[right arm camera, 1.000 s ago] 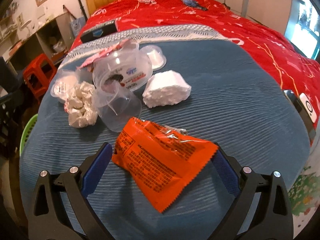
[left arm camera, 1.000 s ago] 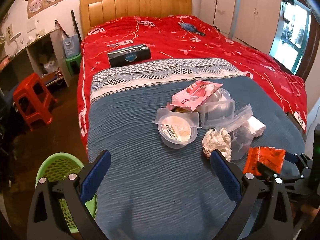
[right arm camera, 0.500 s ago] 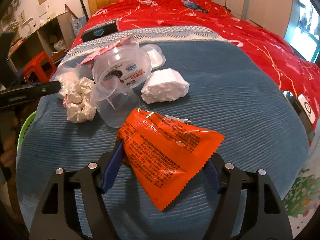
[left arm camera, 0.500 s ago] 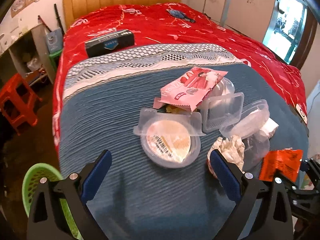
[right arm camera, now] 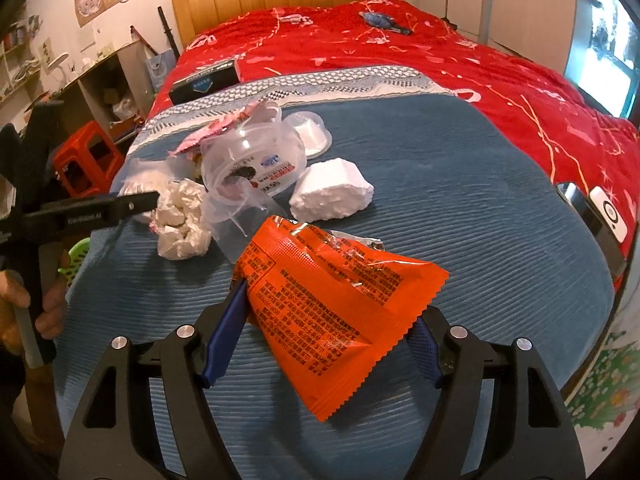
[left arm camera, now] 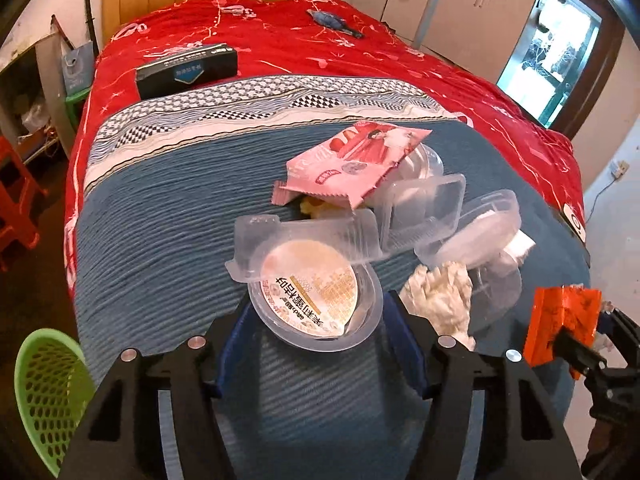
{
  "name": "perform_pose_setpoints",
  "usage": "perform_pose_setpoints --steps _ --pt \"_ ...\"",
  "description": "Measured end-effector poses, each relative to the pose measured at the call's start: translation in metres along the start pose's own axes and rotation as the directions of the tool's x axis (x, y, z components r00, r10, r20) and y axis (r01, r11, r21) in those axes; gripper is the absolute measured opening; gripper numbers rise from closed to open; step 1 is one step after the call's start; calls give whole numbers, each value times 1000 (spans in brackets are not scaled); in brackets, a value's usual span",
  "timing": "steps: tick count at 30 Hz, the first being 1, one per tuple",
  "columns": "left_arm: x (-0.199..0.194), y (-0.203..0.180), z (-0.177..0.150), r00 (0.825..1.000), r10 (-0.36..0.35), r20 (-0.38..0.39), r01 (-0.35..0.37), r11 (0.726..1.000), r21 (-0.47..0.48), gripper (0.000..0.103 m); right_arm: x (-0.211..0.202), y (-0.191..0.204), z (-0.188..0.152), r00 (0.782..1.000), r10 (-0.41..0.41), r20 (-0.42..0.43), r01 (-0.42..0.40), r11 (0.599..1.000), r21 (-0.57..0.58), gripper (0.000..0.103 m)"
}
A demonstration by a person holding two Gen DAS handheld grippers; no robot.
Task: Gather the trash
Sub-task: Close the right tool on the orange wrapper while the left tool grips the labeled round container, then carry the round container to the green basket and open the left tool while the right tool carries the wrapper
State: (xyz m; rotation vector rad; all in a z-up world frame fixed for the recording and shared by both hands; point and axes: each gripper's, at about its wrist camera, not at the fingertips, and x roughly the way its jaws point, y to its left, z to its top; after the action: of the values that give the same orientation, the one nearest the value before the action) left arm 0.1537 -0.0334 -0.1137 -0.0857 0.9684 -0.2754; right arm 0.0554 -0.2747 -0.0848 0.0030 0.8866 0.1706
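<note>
A pile of trash lies on the blue blanket point(left arm camera: 160, 240). My left gripper point(left arm camera: 316, 320) has closed in on a round clear plastic cup with a printed lid point(left arm camera: 312, 292), its blue pads touching the cup's sides. My right gripper point(right arm camera: 328, 312) is shut on an orange snack wrapper point(right arm camera: 336, 296), held just above the blanket; the wrapper also shows in the left wrist view point(left arm camera: 560, 320). Nearby lie a pink wrapper point(left arm camera: 356, 164), crumpled white paper point(left arm camera: 436, 292), clear plastic containers point(left arm camera: 424, 204) and a white foam chunk point(right arm camera: 332, 192).
A green mesh basket point(left arm camera: 48, 392) stands on the floor left of the bed. A black box point(left arm camera: 186, 70) lies on the red bedspread behind. A red stool point(right arm camera: 86, 156) and shelves stand at the left. A phone point(right arm camera: 608, 212) lies at the bed's right edge.
My left gripper moved forward to the round cup and its jaws narrowed onto it. My right gripper closed on the orange wrapper and lifted it slightly.
</note>
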Motion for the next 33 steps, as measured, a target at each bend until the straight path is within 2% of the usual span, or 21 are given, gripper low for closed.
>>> perform_pose_setpoints --steps 7,13,16,19,24,33 --pt "-33 5 -24 999 -27 -21 27 1000 -7 61 -18 20 3 999 31 34 -30 999 -37 72" --pt "-78 23 -47 998 48 34 -47 999 -28 61 -24 44 8 994 99 39 -97 994 -54 72" --pt "-104 43 -60 988 139 70 -135 989 -65 61 -24 64 13 992 125 37 -121 989 -82 72" --pt "-121 67 -67 979 188 78 -178 977 -117 61 -24 88 18 987 154 37 -148 981 -123 72" --pt "-146 113 -83 952 295 79 -275 941 -198 61 -25 124 24 979 200 30 -191 965 -181 72" --pt "-169 169 -111 918 393 51 -362 885 -292 61 -16 189 33 964 267 -8 -260 927 -272 72"
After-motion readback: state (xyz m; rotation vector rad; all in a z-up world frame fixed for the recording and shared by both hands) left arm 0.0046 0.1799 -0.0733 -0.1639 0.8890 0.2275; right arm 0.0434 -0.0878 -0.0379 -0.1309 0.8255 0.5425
